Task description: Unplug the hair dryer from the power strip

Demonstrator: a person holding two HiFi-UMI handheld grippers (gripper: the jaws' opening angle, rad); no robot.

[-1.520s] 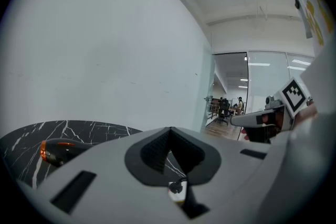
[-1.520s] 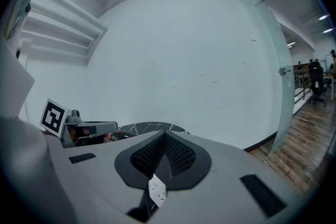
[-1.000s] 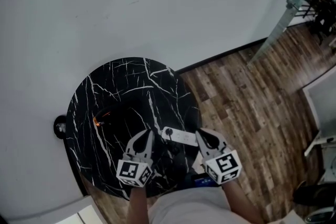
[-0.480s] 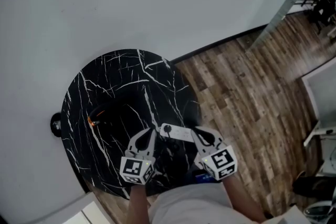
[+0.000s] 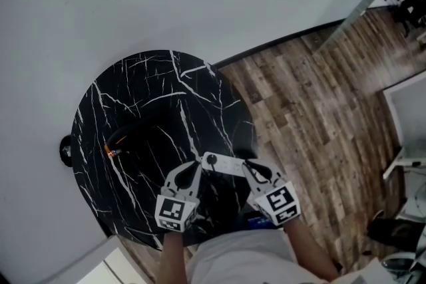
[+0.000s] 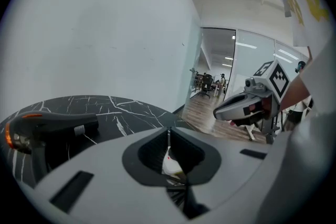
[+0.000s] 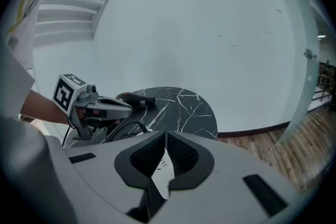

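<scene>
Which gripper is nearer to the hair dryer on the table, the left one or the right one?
Left. In the head view the left gripper is to the right of the hair dryer; the right gripper is farther right, past the power strip.

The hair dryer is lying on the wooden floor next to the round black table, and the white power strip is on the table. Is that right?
Not quite. The hair dryer is not on the floor. It lies on the round black table, as the left gripper view shows. The white power strip is on the table, just as you said.
</scene>
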